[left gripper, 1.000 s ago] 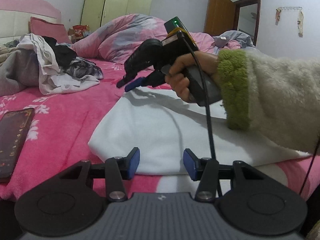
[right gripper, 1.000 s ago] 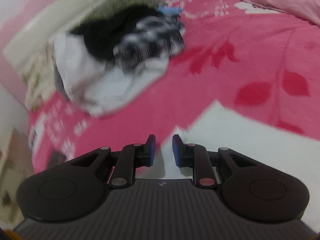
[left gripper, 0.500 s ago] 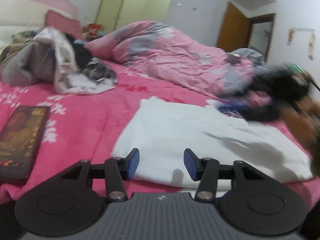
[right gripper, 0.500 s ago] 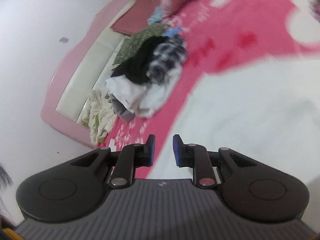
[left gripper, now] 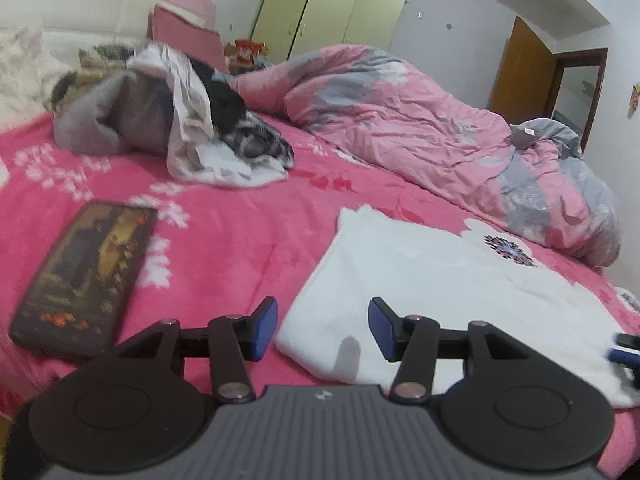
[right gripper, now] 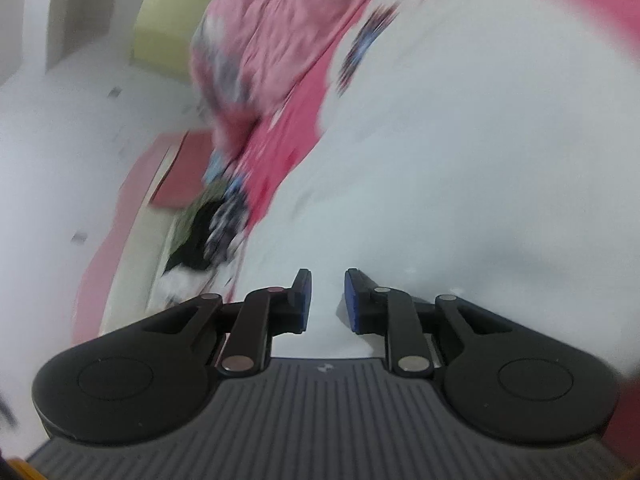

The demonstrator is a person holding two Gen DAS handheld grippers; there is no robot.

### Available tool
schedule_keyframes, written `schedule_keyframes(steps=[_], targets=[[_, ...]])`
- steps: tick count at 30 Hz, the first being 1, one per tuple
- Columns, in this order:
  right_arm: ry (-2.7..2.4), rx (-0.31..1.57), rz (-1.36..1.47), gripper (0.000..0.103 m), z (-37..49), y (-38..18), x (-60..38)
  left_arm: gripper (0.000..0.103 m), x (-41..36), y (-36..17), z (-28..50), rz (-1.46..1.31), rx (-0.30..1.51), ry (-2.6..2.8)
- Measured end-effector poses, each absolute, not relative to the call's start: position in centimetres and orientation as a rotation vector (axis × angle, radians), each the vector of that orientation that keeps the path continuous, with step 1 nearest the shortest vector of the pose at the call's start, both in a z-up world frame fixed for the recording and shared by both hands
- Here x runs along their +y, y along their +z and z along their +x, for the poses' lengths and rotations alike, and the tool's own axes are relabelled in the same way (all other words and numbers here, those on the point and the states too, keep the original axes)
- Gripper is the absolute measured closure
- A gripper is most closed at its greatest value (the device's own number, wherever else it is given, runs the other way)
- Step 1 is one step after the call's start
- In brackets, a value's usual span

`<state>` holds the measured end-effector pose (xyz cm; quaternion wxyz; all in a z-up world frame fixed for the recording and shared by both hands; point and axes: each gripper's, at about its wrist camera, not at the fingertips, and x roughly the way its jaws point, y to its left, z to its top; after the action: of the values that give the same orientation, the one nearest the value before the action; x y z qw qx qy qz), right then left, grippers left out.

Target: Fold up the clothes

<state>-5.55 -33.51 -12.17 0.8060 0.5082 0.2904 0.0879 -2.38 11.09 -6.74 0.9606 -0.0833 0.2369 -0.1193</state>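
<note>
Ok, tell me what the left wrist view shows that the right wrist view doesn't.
Only the left wrist view shows the phone lying on the pink bedsheet, the brown door, and the open left gripper at the white garment's near corner. Only the right wrist view, badly blurred, shows the right gripper, open above that garment. Both show the garment, the pink duvet, the clothes pile and the wardrobe.

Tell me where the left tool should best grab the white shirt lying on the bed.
Probably the near-left corner of the shirt, just ahead of the open left tool. The hem there ends in a free, slightly raised edge on the pink bedspread, so one finger could slide under from the near side. The middle lies flat, with nothing to pinch.
</note>
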Motion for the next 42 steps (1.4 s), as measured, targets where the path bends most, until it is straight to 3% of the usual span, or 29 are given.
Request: schedule_keyframes(steps=[8,16,21,30,34,37,39,41,42], targets=[[0.091,0.499,0.901,0.084,-9.2,-9.5,-34.0,0.04,7.4,-5.3,-2.3,-0.031,0.47,-0.256],[0.036,0.528,0.354,0.084,-8.0,-7.6,-28.7,0.038,-0.4,-7.1,-0.6,0.163,0.559,-0.32],[-0.026,0.577,0.089,0.084,-8.4,-9.2,-26.9,0.028,-1.9,-8.5,-0.7,0.212,0.572,-0.308],[-0.02,0.563,0.068,0.08,-8.7,-10.0,-26.8,0.008,-2.2,-8.6,-0.7,0.222,0.594,-0.316],[-0.016,0.56,0.06,0.077,-9.2,-10.1,-26.4,0.006,-2.6,-8.6,-0.5,0.227,0.604,-0.311],[-0.01,0.562,0.06,0.072,-9.3,-10.2,-26.3,0.004,-2.7,-8.5,-0.3,0.225,0.616,-0.309],[0.002,0.567,0.054,0.063,-9.3,-10.2,-26.1,0.003,-2.8,-8.5,-0.3,0.224,0.621,-0.303],[0.017,0.571,0.035,0.046,-9.2,-10.2,-25.6,0.002,-2.9,-8.5,-0.3,0.226,0.623,-0.294],[0.025,0.573,0.026,0.045,-9.2,-10.3,-25.4,0.001,-2.9,-8.5,-0.4,0.226,0.624,-0.289]])
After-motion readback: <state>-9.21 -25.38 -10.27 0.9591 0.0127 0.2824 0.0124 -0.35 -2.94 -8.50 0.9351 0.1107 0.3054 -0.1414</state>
